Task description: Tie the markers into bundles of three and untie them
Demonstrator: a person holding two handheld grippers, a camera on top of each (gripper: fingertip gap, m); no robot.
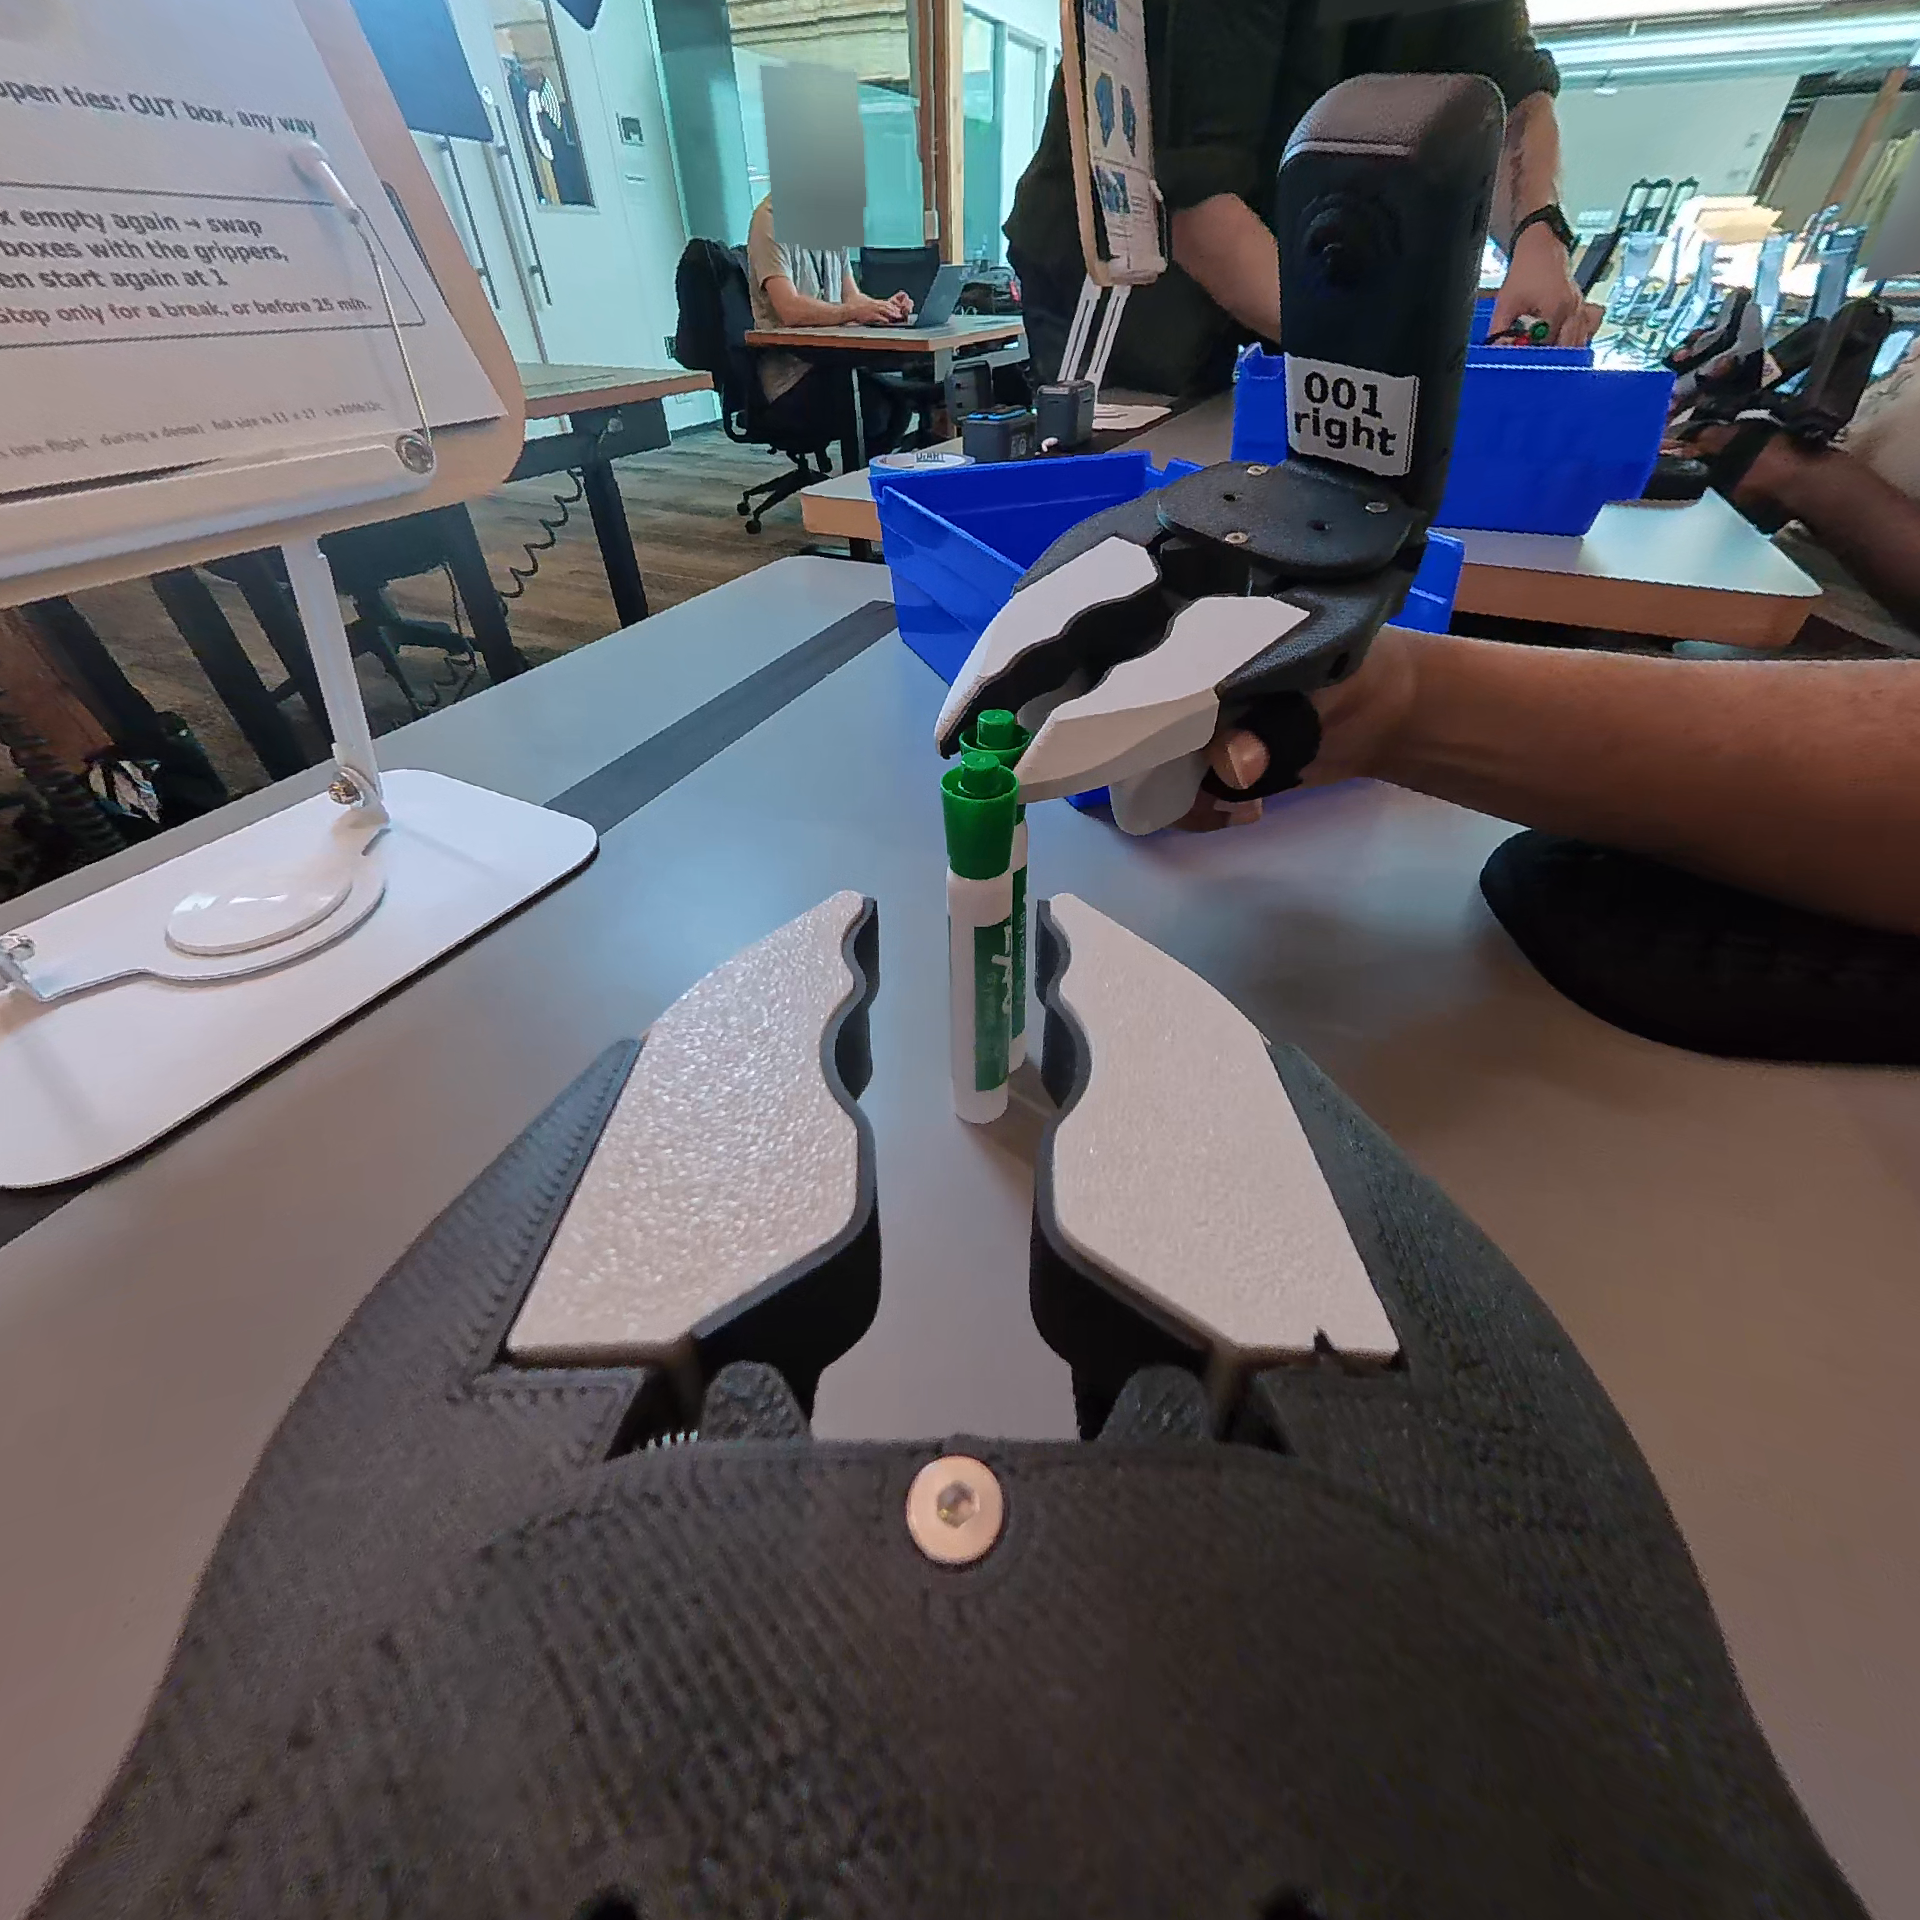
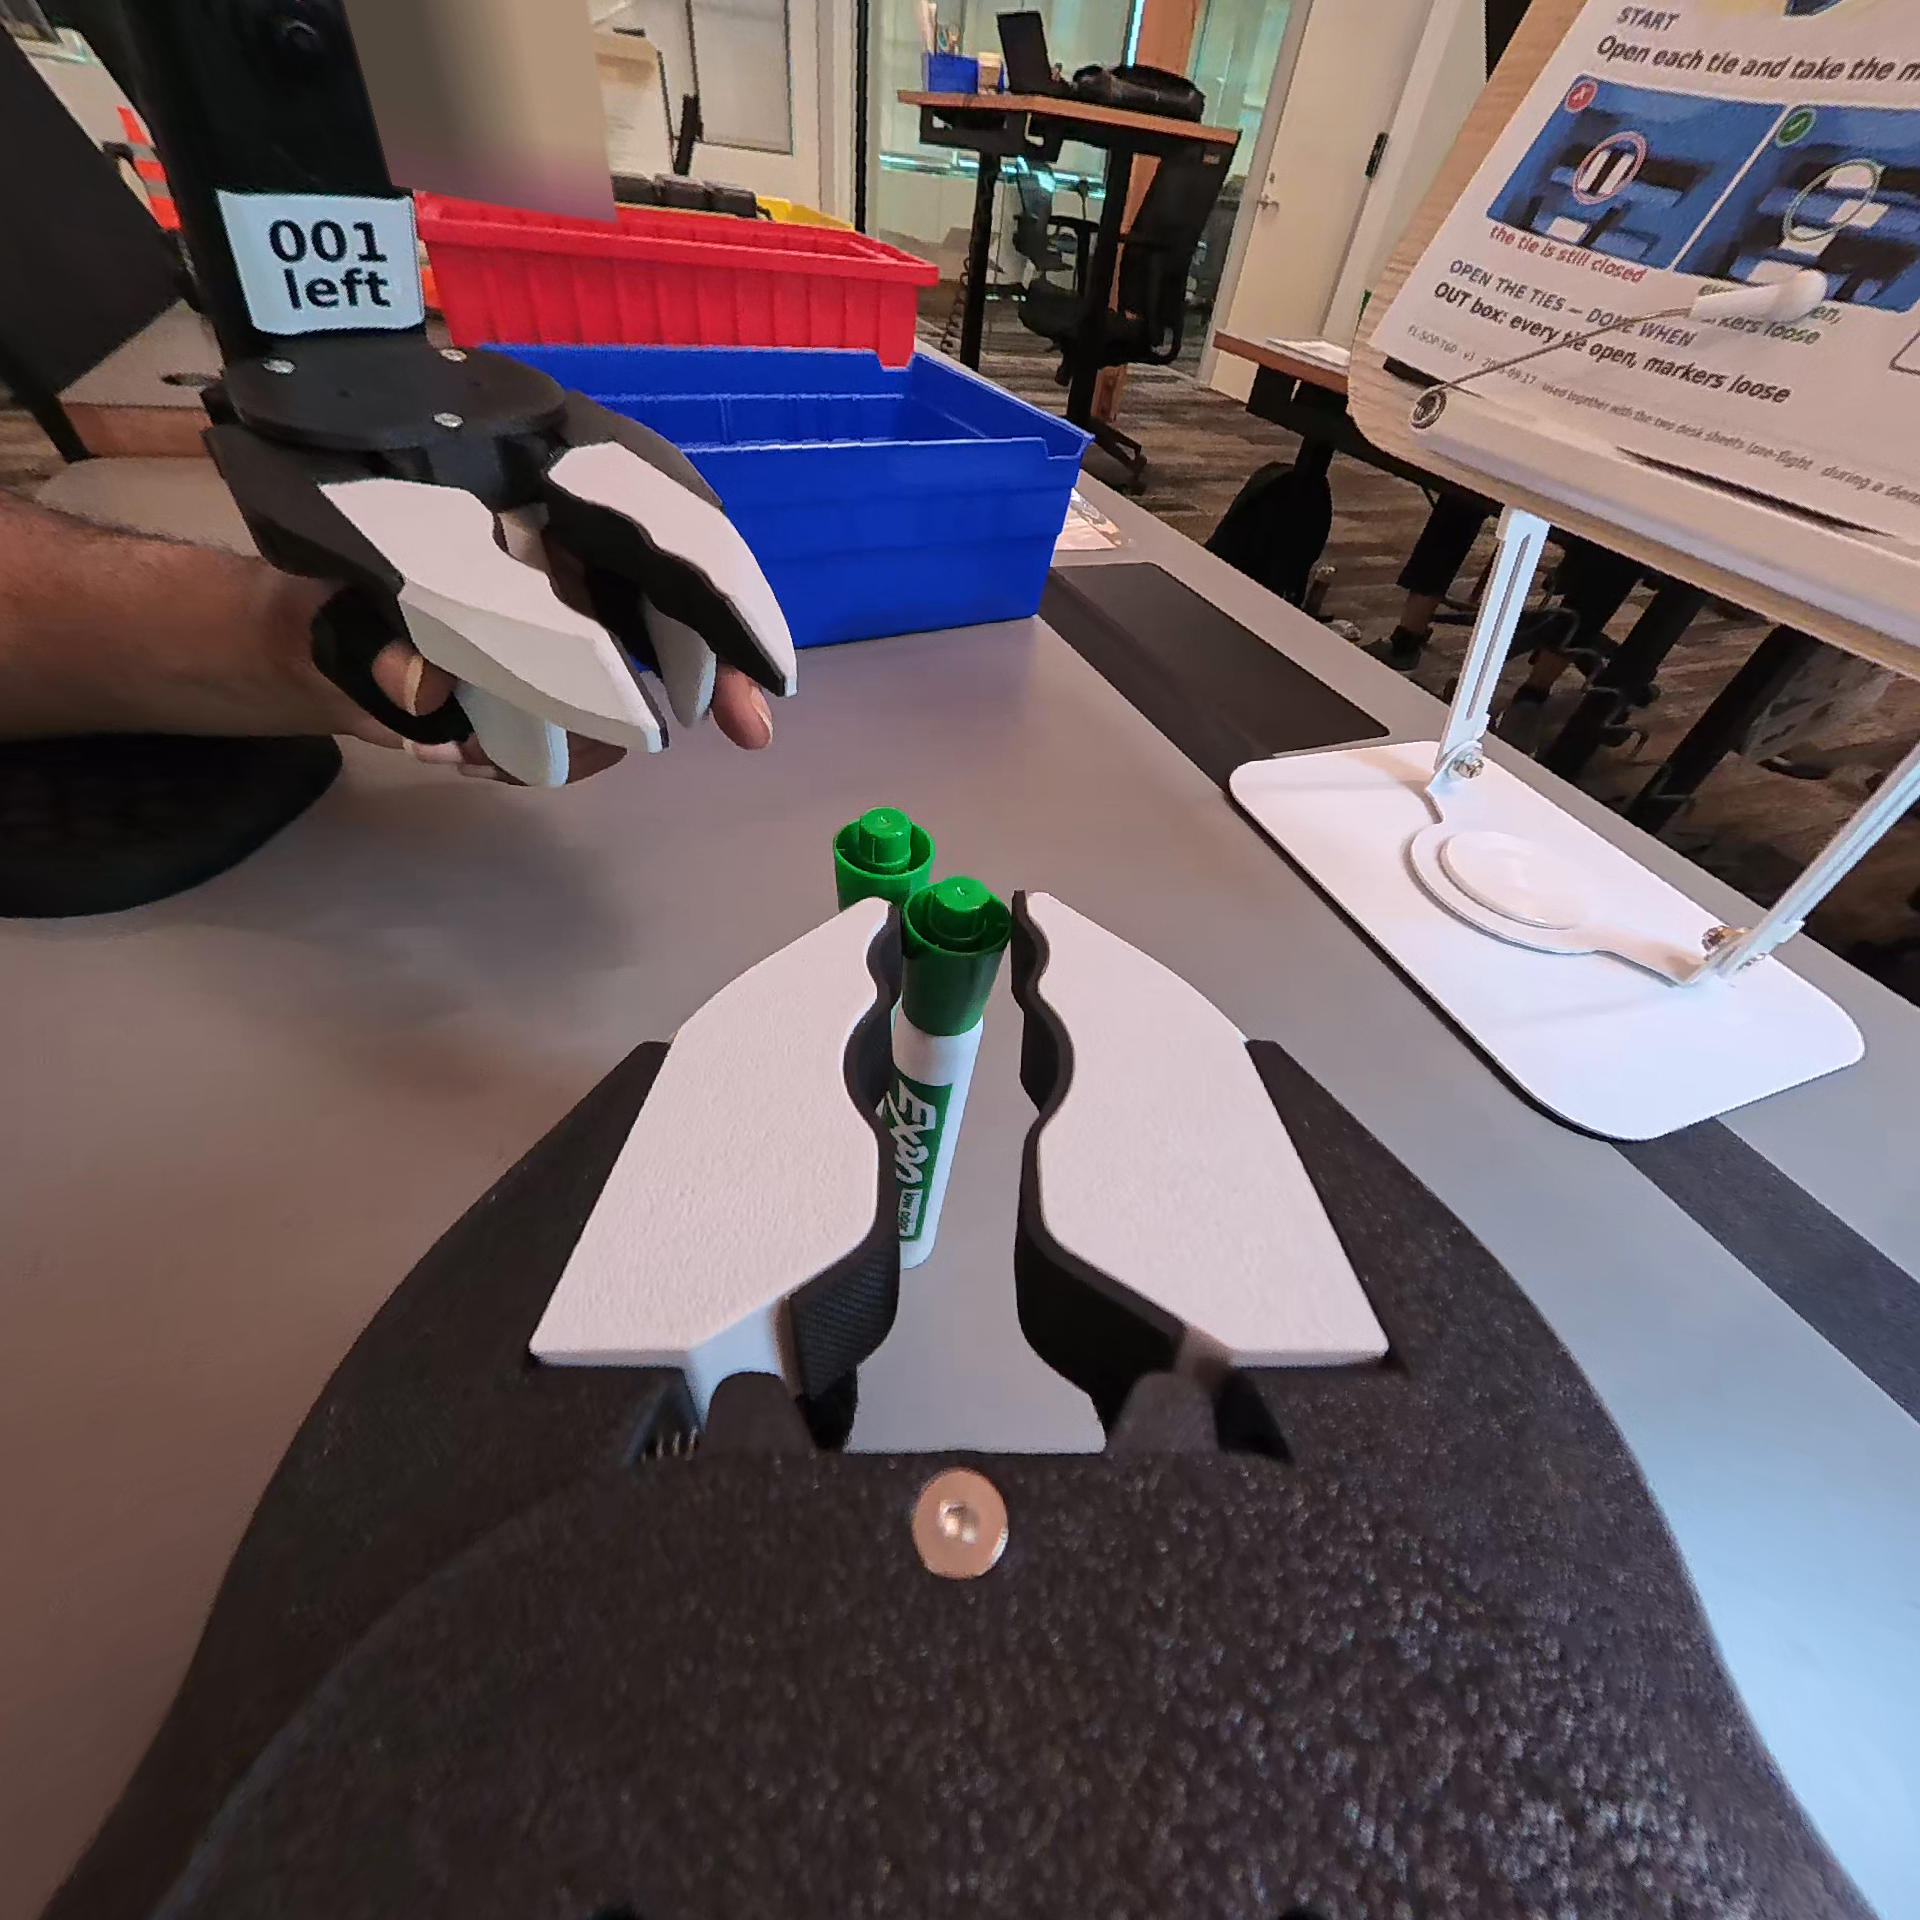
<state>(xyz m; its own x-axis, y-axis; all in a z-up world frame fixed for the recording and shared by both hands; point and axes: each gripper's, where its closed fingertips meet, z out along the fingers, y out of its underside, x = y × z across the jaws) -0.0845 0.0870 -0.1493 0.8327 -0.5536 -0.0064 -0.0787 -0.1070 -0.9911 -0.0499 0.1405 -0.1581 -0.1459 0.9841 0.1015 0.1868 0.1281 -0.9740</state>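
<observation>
Left wrist view shows two green markers (image 1: 982,935) standing upright, touching, on the grey worktop (image 1: 1351,1039). Our left gripper (image 1: 956,935) is part open, its jaws flanking the pair without clearly pressing them. Our right gripper (image 1: 982,743) comes at the caps from the far side, part open around the rear marker's cap; whether it actually pinches it we cannot tell.

Right wrist view puts one marker (image 2: 935,1060) between the right gripper's (image 2: 951,925) jaws, close to the left finger, the second marker (image 2: 883,852) just beyond. We see no tie anywhere and no third marker, so we judge we are gathering markers for a bundle. Next we need a third marker set against these two without knocking them over; upright markers will tip easily.

A blue bin (image 2: 883,488) and a red bin (image 2: 675,270) sit behind, well apart. White stands (image 2: 1538,997) holding instruction sheets flank the work; nothing blocks the markers.
</observation>
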